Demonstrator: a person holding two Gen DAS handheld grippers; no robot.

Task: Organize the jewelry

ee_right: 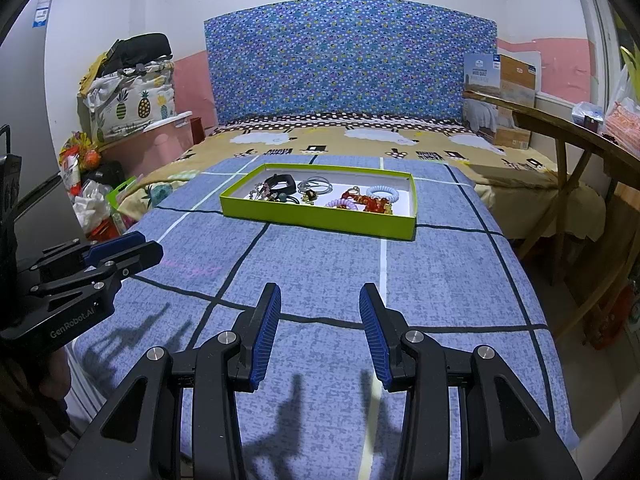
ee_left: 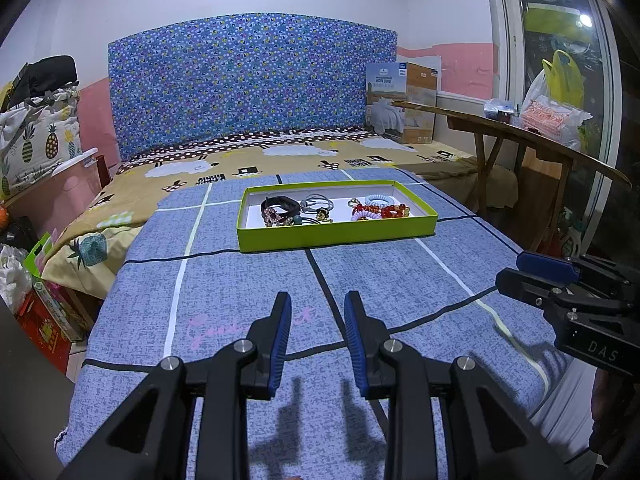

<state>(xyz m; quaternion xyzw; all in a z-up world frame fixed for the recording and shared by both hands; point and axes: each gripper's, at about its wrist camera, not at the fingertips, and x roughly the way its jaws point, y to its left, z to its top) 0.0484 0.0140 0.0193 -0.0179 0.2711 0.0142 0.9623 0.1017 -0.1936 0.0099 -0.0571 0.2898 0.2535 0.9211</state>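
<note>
A shallow lime-green box (ee_left: 336, 236) (ee_right: 320, 216) with a white inside lies on the blue checked cloth. It holds a black band (ee_left: 280, 205) (ee_right: 282, 181), grey hair ties (ee_left: 316, 202) (ee_right: 316, 185), a light blue spiral tie (ee_left: 379, 200) (ee_right: 383, 193), a pink spiral tie (ee_right: 342, 203) and red beads (ee_left: 394, 212) (ee_right: 374, 202). My left gripper (ee_left: 317, 300) is open and empty, well short of the box. My right gripper (ee_right: 319, 293) is open and empty, also short of the box. Each gripper shows at the side of the other view.
The blue checked cloth (ee_left: 248, 288) covers the near end of a bed with a patterned headboard (ee_left: 252, 80). A cardboard quilt box (ee_left: 400, 100) stands at the far right. A wooden bench (ee_left: 520, 136) runs along the right. Bags and boxes (ee_left: 36, 132) pile up on the left.
</note>
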